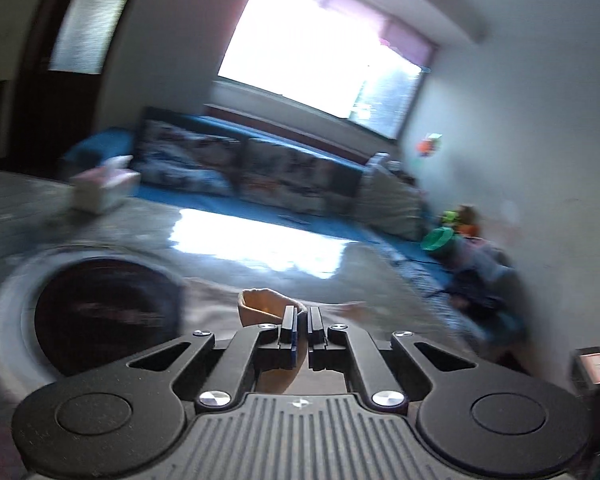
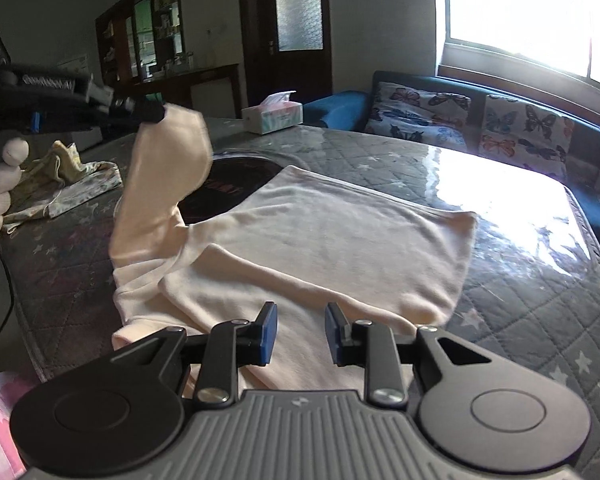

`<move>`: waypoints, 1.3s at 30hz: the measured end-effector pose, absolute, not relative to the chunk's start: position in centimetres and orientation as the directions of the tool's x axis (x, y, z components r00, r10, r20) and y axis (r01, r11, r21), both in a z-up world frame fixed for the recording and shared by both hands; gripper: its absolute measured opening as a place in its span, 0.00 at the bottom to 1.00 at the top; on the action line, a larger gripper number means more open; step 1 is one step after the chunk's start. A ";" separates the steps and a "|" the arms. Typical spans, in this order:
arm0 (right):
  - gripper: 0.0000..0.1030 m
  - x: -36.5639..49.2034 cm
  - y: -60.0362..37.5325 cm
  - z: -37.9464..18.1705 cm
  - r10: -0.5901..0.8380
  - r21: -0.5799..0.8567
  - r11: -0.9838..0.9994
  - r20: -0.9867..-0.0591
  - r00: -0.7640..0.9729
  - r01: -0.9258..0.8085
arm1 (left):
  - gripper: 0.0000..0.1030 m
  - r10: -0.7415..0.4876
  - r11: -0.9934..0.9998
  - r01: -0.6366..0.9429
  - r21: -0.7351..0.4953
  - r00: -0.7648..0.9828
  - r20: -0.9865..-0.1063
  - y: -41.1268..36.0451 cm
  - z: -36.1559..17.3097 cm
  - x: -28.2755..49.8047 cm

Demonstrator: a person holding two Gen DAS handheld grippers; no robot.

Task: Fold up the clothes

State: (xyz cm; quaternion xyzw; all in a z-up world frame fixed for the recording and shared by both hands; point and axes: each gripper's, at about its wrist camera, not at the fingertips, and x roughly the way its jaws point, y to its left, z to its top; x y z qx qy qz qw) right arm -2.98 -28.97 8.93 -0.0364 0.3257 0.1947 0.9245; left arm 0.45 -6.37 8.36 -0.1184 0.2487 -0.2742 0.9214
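Right wrist view: one cream shirt [image 2: 320,232] flat on the quilted table [image 2: 540,280], one floral cloth [image 2: 72,188] at left, one tissue box [image 2: 272,114] beyond. Your right gripper [image 2: 302,332] is spread above the shirt. Your left gripper [image 2: 158,114] pinches one lifted sleeve [image 2: 168,168]. Left view is motion-blurred; sleeve mostly hidden.

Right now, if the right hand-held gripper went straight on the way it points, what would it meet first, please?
Probably the cream shirt: the open right hand-held gripper points low over it, though depth is unclear.
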 end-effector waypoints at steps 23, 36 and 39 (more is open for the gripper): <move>0.25 -3.6 -31.8 8.7 0.269 0.066 0.954 -0.625 0.733 -0.293 | 0.24 -0.658 0.725 0.627 -0.283 0.511 -0.553 -10.9 0.8 -0.7; 0.05 -1.4 -30.1 6.1 0.277 0.085 0.949 -0.690 0.669 -0.304 | 0.35 -0.463 0.873 0.440 -0.212 0.607 -0.646 -3.5 -1.7 0.0; 0.03 -1.7 -29.6 7.3 0.288 0.085 0.945 -0.675 0.679 -0.317 | 0.10 -0.480 0.868 0.430 -0.249 0.593 -0.646 -2.9 -1.7 0.2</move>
